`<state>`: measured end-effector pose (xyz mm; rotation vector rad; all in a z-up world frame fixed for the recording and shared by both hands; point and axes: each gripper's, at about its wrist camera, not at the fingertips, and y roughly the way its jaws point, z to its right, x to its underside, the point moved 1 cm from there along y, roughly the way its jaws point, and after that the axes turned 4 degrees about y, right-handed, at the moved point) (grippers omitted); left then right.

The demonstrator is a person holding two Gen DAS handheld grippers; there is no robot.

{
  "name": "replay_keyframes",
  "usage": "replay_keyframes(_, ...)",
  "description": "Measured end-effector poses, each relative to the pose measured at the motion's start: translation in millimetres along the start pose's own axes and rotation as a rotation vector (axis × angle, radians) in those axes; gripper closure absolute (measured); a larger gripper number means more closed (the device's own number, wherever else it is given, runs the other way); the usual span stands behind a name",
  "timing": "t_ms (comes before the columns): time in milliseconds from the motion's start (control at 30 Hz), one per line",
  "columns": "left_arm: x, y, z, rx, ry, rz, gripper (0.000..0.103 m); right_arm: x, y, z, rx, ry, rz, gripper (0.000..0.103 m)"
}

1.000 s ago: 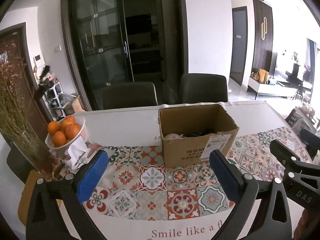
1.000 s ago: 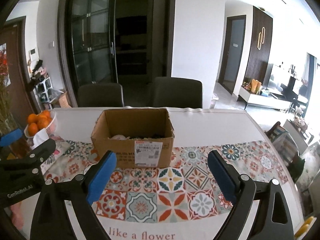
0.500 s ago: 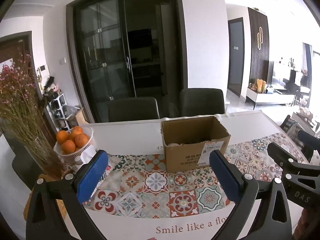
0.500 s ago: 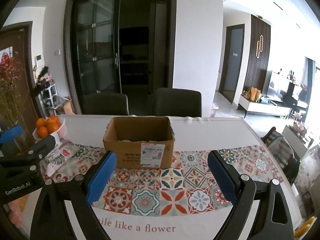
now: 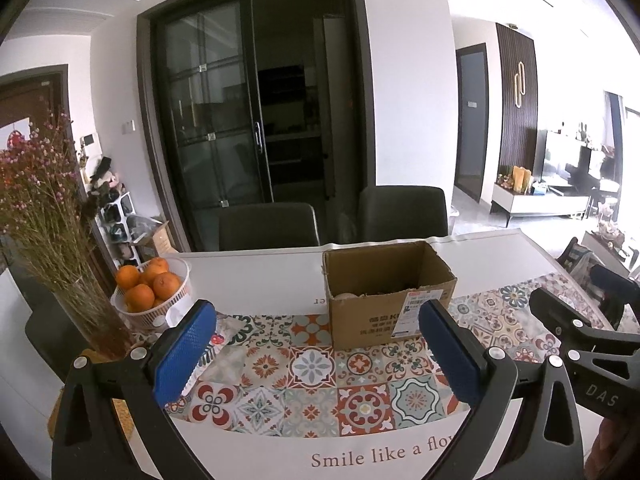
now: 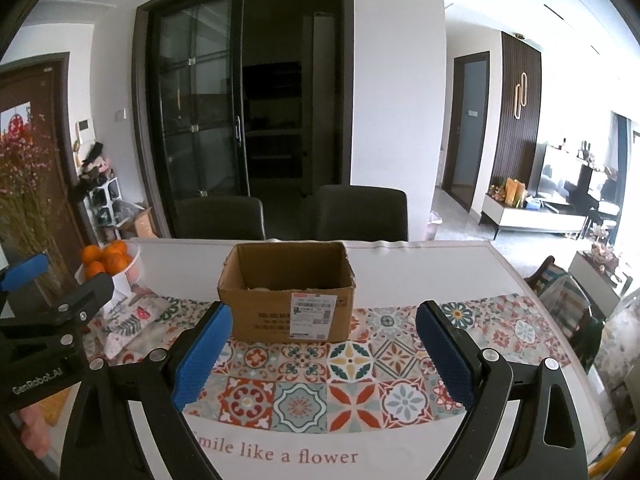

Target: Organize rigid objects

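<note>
An open cardboard box [image 5: 384,300] [image 6: 288,300] with a white shipping label stands on the patterned tablecloth [image 5: 312,368] [image 6: 352,376]. Something pale and something dark lie low inside it, mostly hidden by its walls. My left gripper [image 5: 316,348] hangs open over the cloth, well short of the box, with nothing between its blue pads [image 5: 180,356]. My right gripper [image 6: 324,344] is open too, back from the box and empty. Each gripper shows at the edge of the other's view.
A white basket of oranges [image 5: 150,292] [image 6: 110,264] and a glass vase of dried pink flowers [image 5: 52,240] stand at the table's left. A printed tissue pack [image 6: 128,320] lies beside the basket. Two dark chairs [image 5: 268,224] stand behind the table.
Both grippers have pulled back and risen away from the box, which now looks smaller and farther. Both stay open and empty.
</note>
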<state>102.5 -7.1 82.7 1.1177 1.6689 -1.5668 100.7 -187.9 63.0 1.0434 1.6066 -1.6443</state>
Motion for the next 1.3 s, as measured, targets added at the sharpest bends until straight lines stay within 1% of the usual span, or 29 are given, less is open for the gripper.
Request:
replay_keyframes(267, -5.0, -1.8, 1.1, 0.009, -0.002, 0.006, 0.000, -0.4, 0.9, 0.5, -0.002, 0.004, -0.002, 0.010)
replay_keyframes(1300, -7.4, 4.3, 1.7, 0.021, -0.006, 0.000, 0.000, -3.6, 3.8, -3.9, -0.003, 0.006, -0.005, 0.010)
